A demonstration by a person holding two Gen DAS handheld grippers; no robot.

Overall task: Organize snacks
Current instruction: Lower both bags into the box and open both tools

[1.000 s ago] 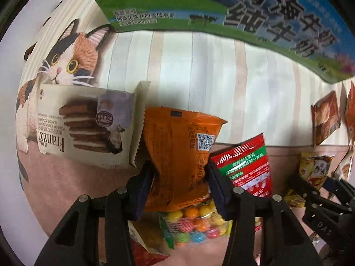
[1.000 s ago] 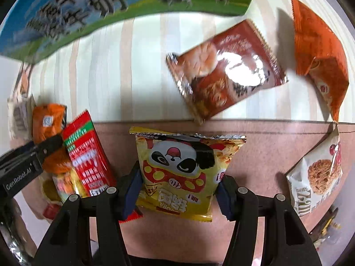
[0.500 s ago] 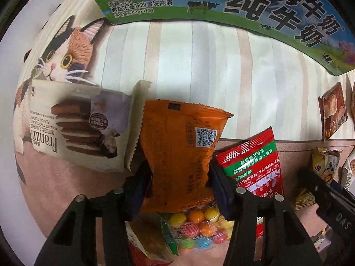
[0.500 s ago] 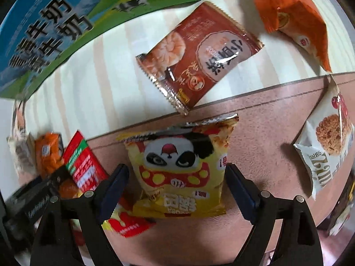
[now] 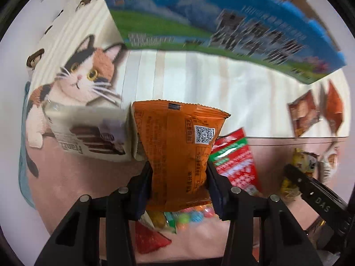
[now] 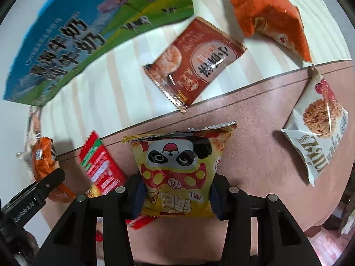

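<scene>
the orange packet [image 5: 177, 153] stood upright between the fingers of the left gripper [image 5: 178, 190], its back outward, showing a qr code and small print below a crimped top edge. the jaws were closed against its two sides, holding it above a heap of sweets, with a beige biscuit pack [image 5: 93, 133] just to its left and a red and green packet [image 5: 235, 159] just to its right. the yellow panda bag [image 6: 179, 173] sat upright in the right gripper [image 6: 177, 197], a panda face above red and yellow print, jaws pressed on both edges, over the pink part of the cloth [image 6: 255, 155]. farther off lay a brown shrimp-cracker packet [image 6: 195, 64], an orange bag [image 6: 270, 20] at far right, and a white cookie packet [image 6: 317, 128] at right. a blue and green milk carton box [image 6: 88, 37] stood at the far side. the left view was blurred, so the box lettering and the red packet's print could not be read; the colourful sweets [image 5: 188, 217] were mostly hidden beneath the orange packet
</scene>
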